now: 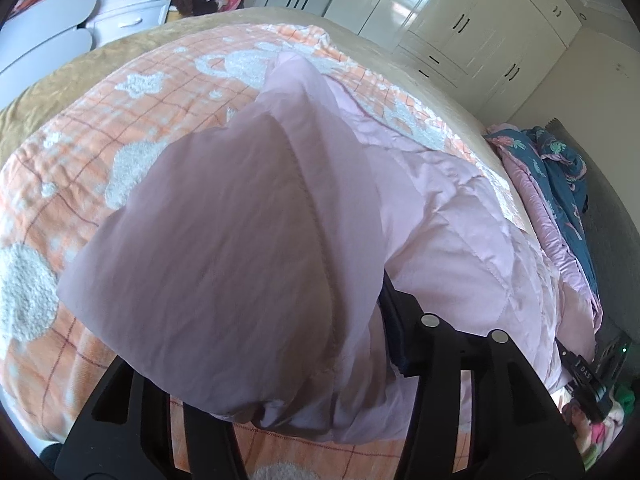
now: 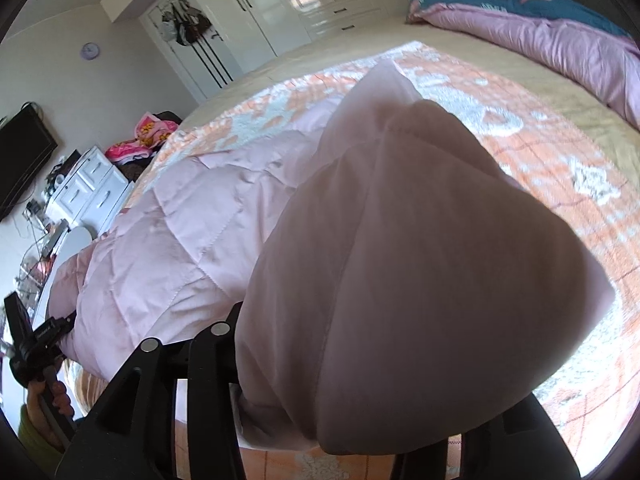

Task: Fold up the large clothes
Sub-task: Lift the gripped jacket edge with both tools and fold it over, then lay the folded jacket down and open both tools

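Note:
A large pale pink quilted coat (image 1: 460, 248) lies across an orange-and-white checked blanket (image 1: 80, 152) on the bed. My left gripper (image 1: 316, 360) is shut on one end of the coat, and a pink flap (image 1: 224, 264) drapes over its fingers and hides the tips. My right gripper (image 2: 352, 380) is shut on the other end, and the coat (image 2: 172, 248) stretches from it to the left, with a flap (image 2: 432, 280) hanging over the fingers. Each gripper shows small in the other's view, the right one in the left wrist view (image 1: 592, 380) and the left one in the right wrist view (image 2: 36, 344).
A rolled pink and teal quilt (image 2: 560, 28) lies at the bed's head end. White wardrobes (image 1: 460, 12) line the far wall. A white drawer unit (image 2: 88, 192) and piled clothes (image 2: 152, 136) stand beyond the bed. A tan sheet (image 1: 60, 80) shows around the blanket.

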The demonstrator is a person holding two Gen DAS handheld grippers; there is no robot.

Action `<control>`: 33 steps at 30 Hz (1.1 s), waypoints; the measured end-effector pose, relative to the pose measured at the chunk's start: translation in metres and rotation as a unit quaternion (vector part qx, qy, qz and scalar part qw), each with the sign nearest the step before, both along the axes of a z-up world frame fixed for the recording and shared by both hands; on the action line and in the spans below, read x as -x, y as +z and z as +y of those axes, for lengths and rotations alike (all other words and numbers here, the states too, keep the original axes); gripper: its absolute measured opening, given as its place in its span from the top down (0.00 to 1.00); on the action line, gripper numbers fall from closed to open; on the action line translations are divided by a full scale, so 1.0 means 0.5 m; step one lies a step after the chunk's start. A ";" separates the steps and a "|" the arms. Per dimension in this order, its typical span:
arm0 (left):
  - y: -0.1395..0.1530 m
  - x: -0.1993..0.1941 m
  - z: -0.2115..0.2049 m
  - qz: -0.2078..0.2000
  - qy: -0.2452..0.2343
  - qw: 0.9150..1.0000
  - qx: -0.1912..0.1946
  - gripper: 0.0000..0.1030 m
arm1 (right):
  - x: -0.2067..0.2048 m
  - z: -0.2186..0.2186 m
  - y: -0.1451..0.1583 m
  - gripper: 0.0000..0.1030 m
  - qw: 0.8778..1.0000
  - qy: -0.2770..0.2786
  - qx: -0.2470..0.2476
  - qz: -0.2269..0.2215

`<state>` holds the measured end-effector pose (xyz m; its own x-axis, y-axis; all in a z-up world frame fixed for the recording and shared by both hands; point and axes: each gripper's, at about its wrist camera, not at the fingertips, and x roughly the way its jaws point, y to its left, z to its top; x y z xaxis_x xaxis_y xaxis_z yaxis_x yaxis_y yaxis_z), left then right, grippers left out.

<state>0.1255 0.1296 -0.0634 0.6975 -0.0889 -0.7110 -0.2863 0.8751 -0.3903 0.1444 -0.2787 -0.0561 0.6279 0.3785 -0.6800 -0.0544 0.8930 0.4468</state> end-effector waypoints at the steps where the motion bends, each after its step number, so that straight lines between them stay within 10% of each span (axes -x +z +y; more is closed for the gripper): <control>1: -0.002 0.000 -0.001 0.001 0.000 1.000 -0.002 0.56 | -0.003 -0.006 -0.009 0.52 1.000 -0.003 -0.010 0.009; 9: -0.020 0.003 0.005 0.006 0.006 1.000 0.005 0.46 | 0.009 -0.035 -0.026 0.17 0.997 -0.030 -0.048 0.052; 33: 0.061 0.093 0.011 0.005 0.000 1.000 -0.005 0.09 | 0.152 -0.065 0.054 0.04 0.998 -0.054 -0.014 0.017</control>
<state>0.0790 0.1353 -0.0328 0.6905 -0.0826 -0.7186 -0.2893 0.8790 -0.3791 0.0683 -0.3110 -0.0292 0.6432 0.3292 -0.6913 0.0573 0.8796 0.4722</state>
